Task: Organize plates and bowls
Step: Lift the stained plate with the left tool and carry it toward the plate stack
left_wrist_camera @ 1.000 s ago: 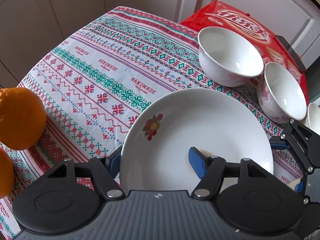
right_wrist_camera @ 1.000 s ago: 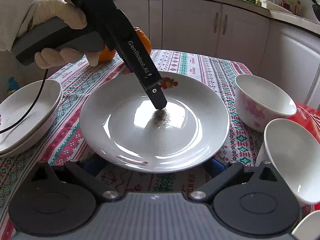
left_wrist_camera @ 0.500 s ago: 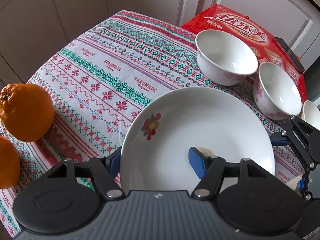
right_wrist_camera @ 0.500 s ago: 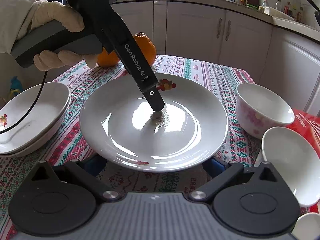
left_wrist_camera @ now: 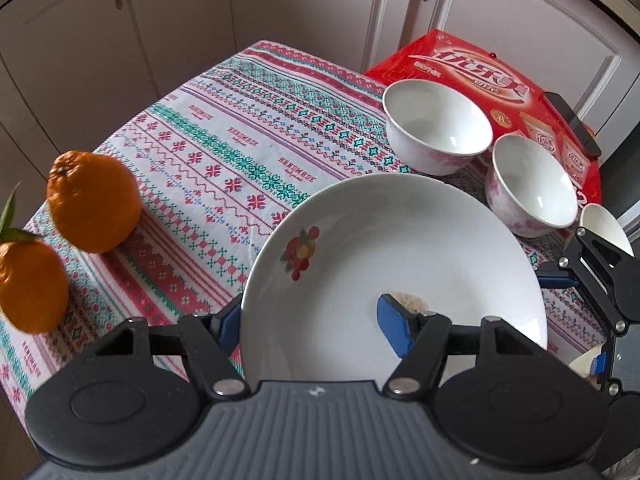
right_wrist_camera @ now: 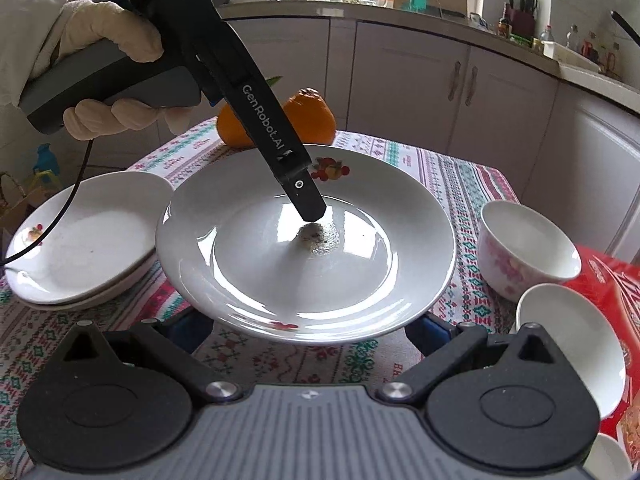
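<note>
The round white ceramic plate with a fruit motif (right_wrist_camera: pixel 306 248) is gripped at its rim by the left gripper (left_wrist_camera: pixel 312 320), one finger over and one under, and is held raised above the patterned desk (left_wrist_camera: pixel 208 160), beside the stacked white plates (right_wrist_camera: pixel 86 240), presumably for stacking. The right gripper (right_wrist_camera: pixel 308 332), fingers spread and empty, is kept low beneath the plate's near edge.

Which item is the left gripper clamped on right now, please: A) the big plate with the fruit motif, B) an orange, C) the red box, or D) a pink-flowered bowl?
A: the left gripper has one finger inside the plate and the other under its rim, and the right wrist view shows that plate lifted off the cloth.
</note>
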